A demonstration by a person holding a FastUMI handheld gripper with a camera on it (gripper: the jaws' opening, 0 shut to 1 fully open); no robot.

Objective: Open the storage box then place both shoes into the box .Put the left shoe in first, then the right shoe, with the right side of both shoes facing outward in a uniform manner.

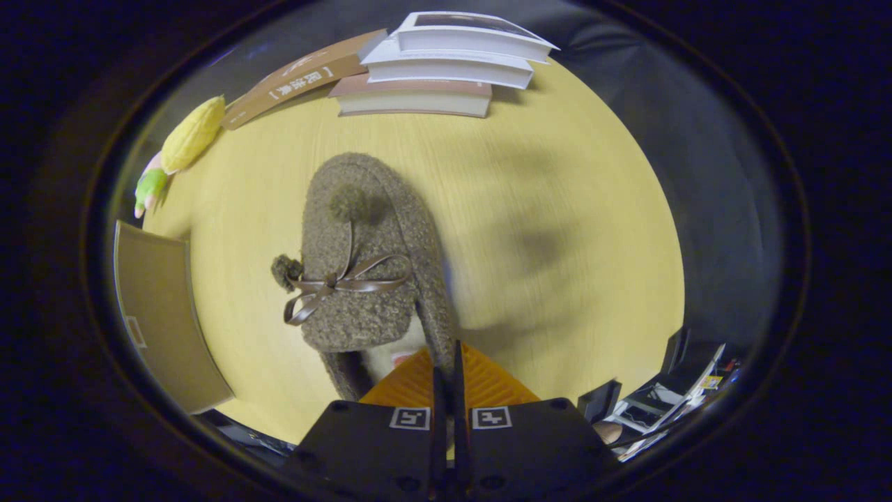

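Holding the shoe by the thin wall of its heel collar, the tool has its two fingers pressed nearly together, pinching the collar's right-hand edge between them. The shoe hangs just ahead of the fingers, toe pointing away, over the pale yellow wood-grain table; whether the toe touches the table is hard to tell.

It's a fuzzy brown slipper, boucle-type fabric, with a thin leather-look bow and two little pompoms across the top, plus a paler lining inside. Judging by that, it's probably light and quite floppy, so a pinch on the collar should hold fine but the toe will likely sag and swing. The fuzz gives decent friction, so slipping seems unlikely. Grabbing the bow would be a bad idea, since it looks flimsy.

A flat brown cardboard panel stands off to the shoe's left, possibly part of the storage box, can't say for sure. Beyond the shoe sits a stack of books, and a toy corn cob lies near the table's far left rim.
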